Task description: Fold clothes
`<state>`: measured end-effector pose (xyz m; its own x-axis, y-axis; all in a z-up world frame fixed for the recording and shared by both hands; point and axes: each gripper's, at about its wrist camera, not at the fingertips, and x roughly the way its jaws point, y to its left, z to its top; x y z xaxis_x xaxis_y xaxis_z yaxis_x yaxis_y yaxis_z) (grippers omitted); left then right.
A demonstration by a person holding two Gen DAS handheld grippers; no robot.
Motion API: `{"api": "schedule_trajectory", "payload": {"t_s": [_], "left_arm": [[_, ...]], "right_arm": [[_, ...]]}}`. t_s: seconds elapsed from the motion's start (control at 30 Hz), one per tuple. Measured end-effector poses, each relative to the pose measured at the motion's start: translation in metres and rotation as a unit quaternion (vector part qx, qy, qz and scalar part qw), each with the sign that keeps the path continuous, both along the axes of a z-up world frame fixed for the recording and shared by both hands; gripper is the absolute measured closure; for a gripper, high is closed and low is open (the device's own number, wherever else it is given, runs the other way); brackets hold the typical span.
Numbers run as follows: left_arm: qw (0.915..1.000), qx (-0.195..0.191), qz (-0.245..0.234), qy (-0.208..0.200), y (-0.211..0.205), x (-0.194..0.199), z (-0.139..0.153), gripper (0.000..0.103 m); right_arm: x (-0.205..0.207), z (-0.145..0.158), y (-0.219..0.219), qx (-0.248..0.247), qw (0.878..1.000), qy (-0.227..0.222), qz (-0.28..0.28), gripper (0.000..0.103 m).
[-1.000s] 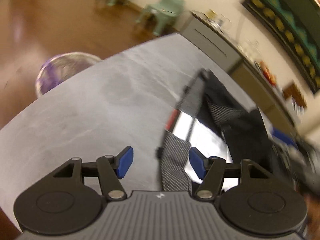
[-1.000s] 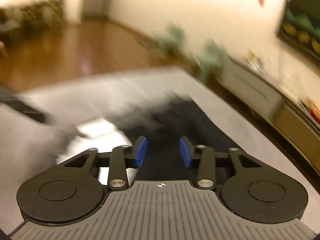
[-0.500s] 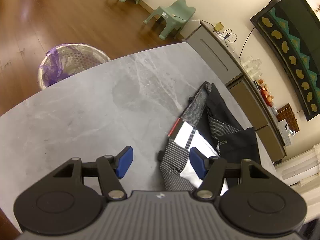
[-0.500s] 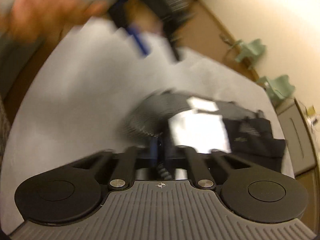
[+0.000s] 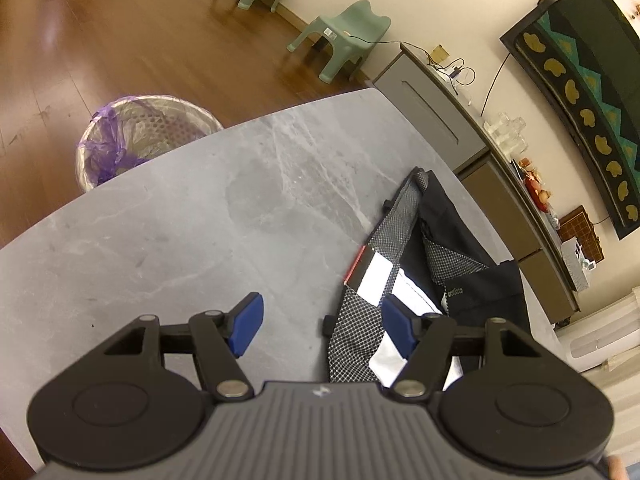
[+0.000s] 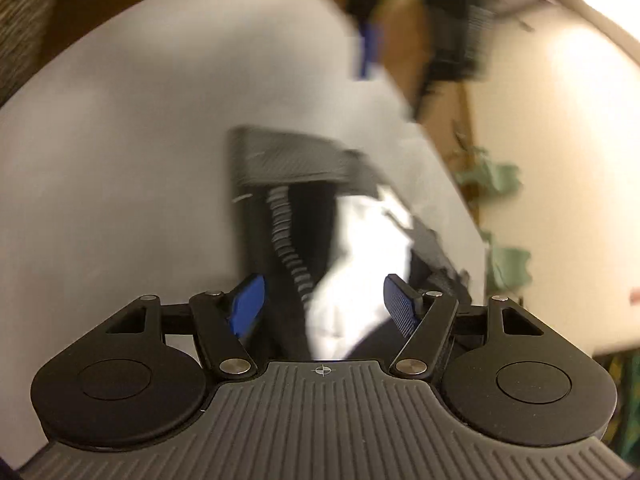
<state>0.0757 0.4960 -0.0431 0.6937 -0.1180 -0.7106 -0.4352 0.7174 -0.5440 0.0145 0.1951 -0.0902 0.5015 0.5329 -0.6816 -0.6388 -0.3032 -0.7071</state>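
Black-and-white mesh-panelled garment [image 5: 404, 280] is lying bunched at the grey marble bench's [image 5: 180, 240] 3 o'clock edge. Left gripper [image 5: 320, 322] and right gripper [image 6: 324, 300] are being held wide open, gripping nothing; opposite edges should be pinched squarely.

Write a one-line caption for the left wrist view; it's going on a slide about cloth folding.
Open left gripper hovering above a grey marble table, beside a crumpled black, white and mesh garment.

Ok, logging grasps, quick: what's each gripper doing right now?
Left gripper: open, holding nothing.
Right gripper: open over the garment, holding nothing.
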Motion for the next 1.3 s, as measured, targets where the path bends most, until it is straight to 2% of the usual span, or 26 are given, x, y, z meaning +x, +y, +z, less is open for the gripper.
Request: {"api": "schedule_trajectory", "payload": {"t_s": [0.03,0.1,0.13,0.17,0.2,0.23,0.33,0.37,0.43,0.47,0.53,0.57,0.6,0.63,0.67,0.7,0.73,0.77,0.83,0.9,0.93,0.97,1.03,1.1,1.17,1.3], "left_arm": [[1.0,-0.001,0.001,0.0,0.0,0.001,0.0,0.037],[1.0,-0.002,0.0,0.002,-0.002,0.004,0.0,0.037],[1.0,0.001,-0.002,0.003,-0.004,0.005,0.0,0.037],[1.0,0.005,-0.004,0.004,-0.006,0.005,0.001,0.037],[0.9999,0.009,-0.006,0.004,-0.008,0.005,0.002,0.037],[0.9999,0.014,-0.007,0.003,-0.009,0.004,0.002,0.037],[0.9997,0.018,-0.013,-0.001,-0.008,0.006,0.001,0.036],[0.9997,0.014,-0.022,0.0,-0.01,0.009,-0.002,0.036],[0.999,0.001,-0.045,0.005,-0.015,0.016,-0.009,0.034],[0.9982,-0.004,-0.059,0.008,-0.019,0.022,-0.013,0.033],[0.9965,-0.007,-0.082,0.014,-0.028,0.032,-0.02,0.032],[0.9957,-0.003,-0.091,0.017,-0.033,0.039,-0.023,0.028],[0.995,0.007,-0.098,0.017,-0.039,0.043,-0.024,0.028],[0.9944,0.021,-0.103,0.014,-0.046,0.047,-0.024,0.025],[0.9935,0.035,-0.108,0.011,-0.052,0.051,-0.025,0.023],[0.9923,0.055,-0.111,0.011,-0.059,0.054,-0.024,0.024],[0.99,0.083,-0.113,0.017,-0.067,0.057,-0.023,0.025],[0.9866,0.113,-0.115,0.024,-0.074,0.059,-0.022,0.032],[0.973,0.192,-0.119,0.048,-0.089,0.062,-0.023,0.05],[0.9511,0.274,-0.122,0.074,-0.105,0.064,-0.023,0.049],[0.9506,0.277,-0.122,0.071,-0.105,0.062,-0.021,0.048],[0.9572,0.256,-0.12,0.06,-0.1,0.058,-0.018,0.048],[0.9689,0.215,-0.116,0.038,-0.09,0.051,-0.011,0.047],[0.9783,0.174,-0.112,0.016,-0.08,0.044,-0.004,0.046],[0.9854,0.132,-0.107,-0.006,-0.07,0.037,0.003,0.035],[0.9928,0.047,-0.098,-0.051,-0.051,0.022,0.016,0.029]], "right_arm": [[0.0,-0.002,0.0,0.0,1.0,0.01,0.003,0.037],[0.012,0.005,0.008,0.029,0.998,0.051,-0.024,0.051],[0.02,0.01,0.013,0.05,0.995,0.075,-0.045,0.072],[0.035,0.019,0.018,0.08,0.988,0.11,-0.074,0.101],[0.056,0.032,0.021,0.123,0.973,0.161,-0.112,0.103],[0.081,0.042,0.021,0.166,0.951,0.21,-0.157,0.102],[0.163,0.056,0.006,0.277,0.853,0.331,-0.293,0.102],[0.175,0.051,0.003,0.28,0.836,0.354,-0.311,0.102],[0.195,0.042,-0.003,0.285,0.805,0.397,-0.337,0.095],[0.195,0.037,-0.003,0.282,0.802,0.409,-0.331,0.092],[0.186,0.029,0.001,0.271,0.817,0.397,-0.319,0.088],[0.182,0.025,0.004,0.269,0.825,0.383,-0.316,0.076],[0.18,0.022,0.006,0.274,0.832,0.362,-0.318,0.07],[0.176,0.025,0.002,0.289,0.835,0.342,-0.318,0.063],[0.171,0.035,-0.01,0.317,0.832,0.323,-0.321,0.052],[0.168,0.044,-0.024,0.348,0.824,0.299,-0.332,0.042],[0.167,0.047,-0.034,0.374,0.815,0.27,-0.351,0.021],[0.167,0.051,-0.044,0.4,0.804,0.24,-0.369,0.009],[0.179,0.046,-0.056,0.399,0.79,0.21,-0.415,0.009],[0.203,0.03,-0.059,0.362,0.774,0.246,-0.458,0.012],[0.216,0.021,-0.06,0.348,0.758,0.282,-0.474,0.024],[0.224,0.015,-0.061,0.336,0.744,0.317,-0.483,0.053],[0.226,0.016,-0.062,0.333,0.725,0.373,-0.474,0.092],[0.207,0.031,-0.057,0.364,0.734,0.378,-0.431,0.095],[0.18,0.043,-0.044,0.379,0.756,0.386,-0.369,0.096],[0.121,0.039,-0.008,0.349,0.831,0.344,-0.263,0.091]]}}
